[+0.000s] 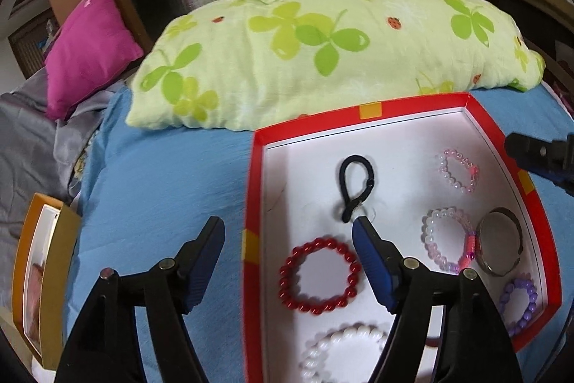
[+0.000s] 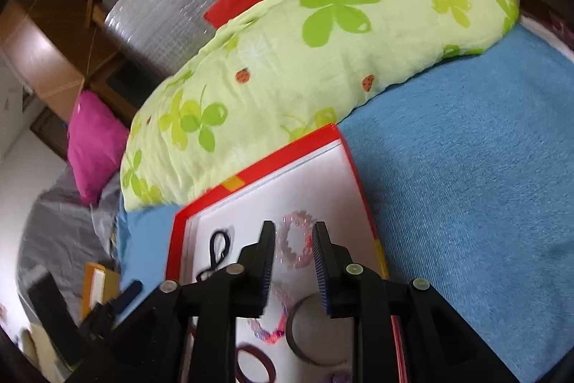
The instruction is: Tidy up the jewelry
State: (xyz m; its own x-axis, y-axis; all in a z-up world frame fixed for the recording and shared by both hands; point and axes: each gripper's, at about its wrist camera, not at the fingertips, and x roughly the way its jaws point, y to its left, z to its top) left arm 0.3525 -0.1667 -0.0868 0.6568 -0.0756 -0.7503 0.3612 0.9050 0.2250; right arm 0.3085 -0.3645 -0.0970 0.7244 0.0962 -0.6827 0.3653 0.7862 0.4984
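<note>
7 pieces show in the red tray point(image 1: 373, 112), which lies on the blue bed cover point(image 1: 161, 167) just in front of the green pillow point(image 1: 305, 52). Its white floor keeps them apart, none overlapping except the pink-white bracelet point(image 1: 450, 239) touching the metal bangle point(image 1: 500, 248); that spacing reads as sorting largely done.

The black hair tie point(image 1: 353, 189) lies near the tray's middle, the red bracelet point(image 1: 319, 275) nearer the camera, the white one point(image 1: 344, 350) at the lower edge. A pale pink bracelet point(image 1: 457, 169) sits toward the far right, a purple one point(image 1: 520, 302) at the near right wall.

Left tongs point(image 1: 287, 234) stand wide apart and empty, straddling the tray's left wall, 1 blue pad just below the hair tie, probably after letting it go there.

Right tongs point(image 2: 294, 232) are partly apart, nothing clamped; the pale pink bracelet shows in their gap but lies on the tray floor beyond, so it looks set down, not held.

An orange box point(image 1: 46, 275) sits at the bed's left edge, its role unclear.
</note>
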